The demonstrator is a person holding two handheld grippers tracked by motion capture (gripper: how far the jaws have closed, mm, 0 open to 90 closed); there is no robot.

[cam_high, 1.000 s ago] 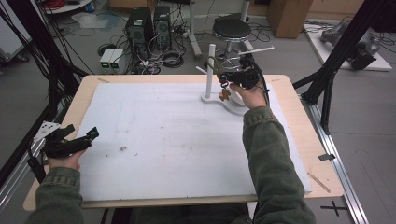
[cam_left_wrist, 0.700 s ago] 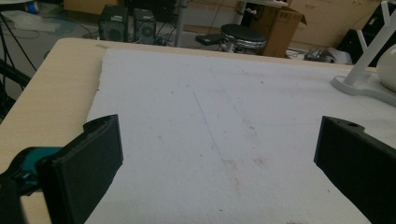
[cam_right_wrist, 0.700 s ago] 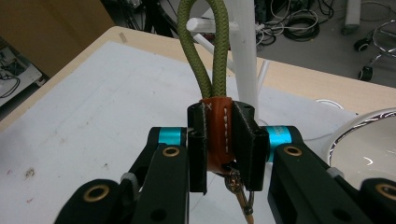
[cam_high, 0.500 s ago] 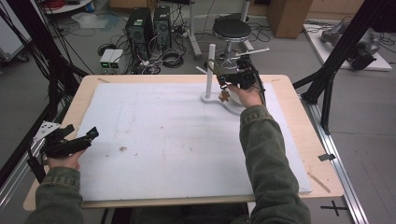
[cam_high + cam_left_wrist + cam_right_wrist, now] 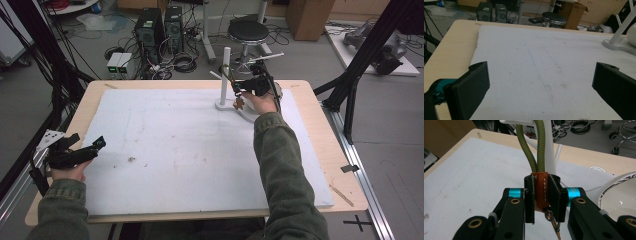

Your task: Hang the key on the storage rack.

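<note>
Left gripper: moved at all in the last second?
No. The left gripper is at the same spot by the left edge of the white pad as before, jaws open and holding nothing.

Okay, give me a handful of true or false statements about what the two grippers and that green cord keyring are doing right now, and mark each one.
1. The right gripper is shut on the brown leather tab of the keyring. True.
2. The green cord loop lies flat on the white mat. False: it runs up to an arm of the white stand.
3. The left gripper holds a pen. False: its jaws stand open with nothing between them.
4. A metal clip hangs below the leather tab. True.
</note>
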